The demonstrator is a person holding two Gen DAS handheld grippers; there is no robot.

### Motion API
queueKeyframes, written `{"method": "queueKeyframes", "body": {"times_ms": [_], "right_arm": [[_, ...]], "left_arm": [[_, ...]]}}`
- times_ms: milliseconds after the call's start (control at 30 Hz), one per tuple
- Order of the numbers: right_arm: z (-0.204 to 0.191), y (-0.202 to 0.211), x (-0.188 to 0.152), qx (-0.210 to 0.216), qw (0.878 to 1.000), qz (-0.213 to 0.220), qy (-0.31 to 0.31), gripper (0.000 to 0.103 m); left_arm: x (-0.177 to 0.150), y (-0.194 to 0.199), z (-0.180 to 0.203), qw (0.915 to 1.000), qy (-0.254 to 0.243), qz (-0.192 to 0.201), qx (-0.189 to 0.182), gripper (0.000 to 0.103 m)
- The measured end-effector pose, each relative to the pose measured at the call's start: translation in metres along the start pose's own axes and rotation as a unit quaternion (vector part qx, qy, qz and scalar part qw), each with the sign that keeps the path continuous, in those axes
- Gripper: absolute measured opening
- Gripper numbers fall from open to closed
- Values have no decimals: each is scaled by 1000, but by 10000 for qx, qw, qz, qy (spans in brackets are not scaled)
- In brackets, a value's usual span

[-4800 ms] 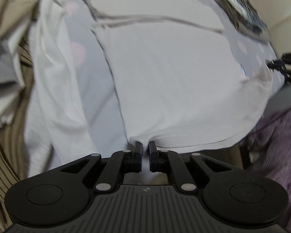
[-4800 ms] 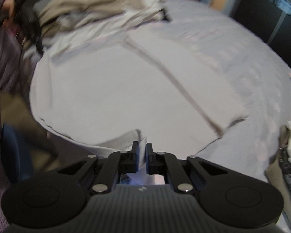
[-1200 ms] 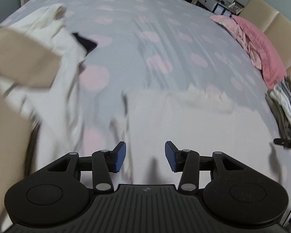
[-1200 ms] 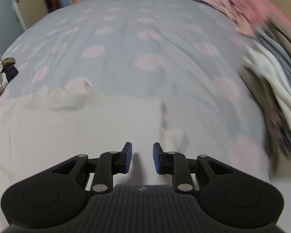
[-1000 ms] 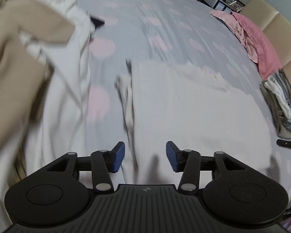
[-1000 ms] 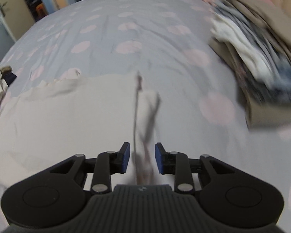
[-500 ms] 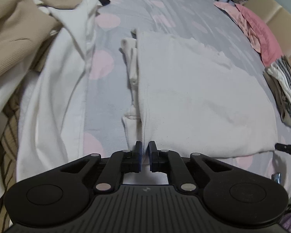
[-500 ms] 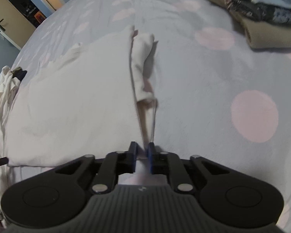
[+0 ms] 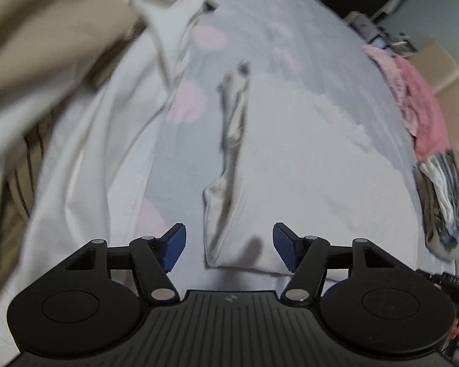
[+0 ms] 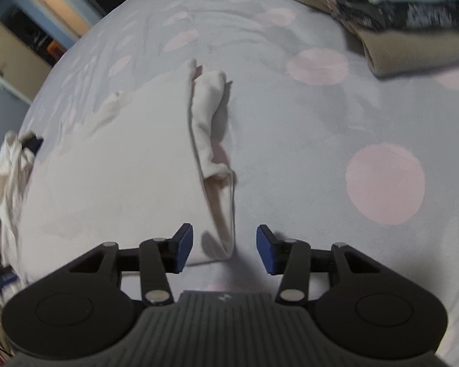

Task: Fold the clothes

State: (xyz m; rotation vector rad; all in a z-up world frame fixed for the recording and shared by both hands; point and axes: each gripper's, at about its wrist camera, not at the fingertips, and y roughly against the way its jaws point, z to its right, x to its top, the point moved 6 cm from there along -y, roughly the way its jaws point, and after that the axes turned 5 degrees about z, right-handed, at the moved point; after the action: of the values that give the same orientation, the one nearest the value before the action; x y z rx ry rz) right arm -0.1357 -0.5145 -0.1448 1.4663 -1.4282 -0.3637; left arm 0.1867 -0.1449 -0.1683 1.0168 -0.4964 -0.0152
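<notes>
A pale white garment point(image 9: 306, 165) lies folded flat on the grey bedspread with pink dots point(image 9: 205, 36). Its left near corner sits just ahead of my left gripper point(image 9: 229, 249), which is open with nothing between the blue pads. A rumpled sleeve point(image 9: 232, 122) pokes out along that left edge. In the right wrist view the same garment point(image 10: 116, 177) fills the left half, and its right near corner lies between the fingers of my open right gripper point(image 10: 225, 250). Another sleeve point(image 10: 209, 116) sticks out along the right edge.
A heap of white and tan clothes point(image 9: 61, 76) lies left of the garment. A stack of folded clothes point(image 10: 397, 15) sits at the far right on the bed, with pink clothing point(image 9: 413, 98) beyond it. The bedspread point(image 10: 352, 153) to the right is bare.
Half a second ago both grippers were shut on the garment's near corners. Both have now opened and let the corners go, and the garment rests on the bed.
</notes>
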Motion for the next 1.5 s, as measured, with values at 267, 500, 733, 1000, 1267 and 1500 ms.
{"method": "queueKeyframes", "body": {"times_ms": [267,500,733,1000,1267,1500], "right_arm": [[-5,-23,-6,-78,9999,-119,-56,50],[-20,-30,-6,-38,9998,-129,138,12],[-30,-1,17,212,9994,141,-229,9],[-38,61,23,356,9991,166,-162,9],[-25,90,-28,306,9990,-306,136,9],[-15,58,-56,21,9963,-718,466,10]], "left_arm": [[-4,-27,7,9997,-109,-36,217,50],[-7,-30,24,9989,-359,-49,283,7],[13,0,31,9999,-52,-111,114,6],[15,55,46,9992,-334,-209,-98,6],[-31,82,27,9975,-455,-527,-103,6],[-51,54,9,9955,-441,-828,116,11]]}}
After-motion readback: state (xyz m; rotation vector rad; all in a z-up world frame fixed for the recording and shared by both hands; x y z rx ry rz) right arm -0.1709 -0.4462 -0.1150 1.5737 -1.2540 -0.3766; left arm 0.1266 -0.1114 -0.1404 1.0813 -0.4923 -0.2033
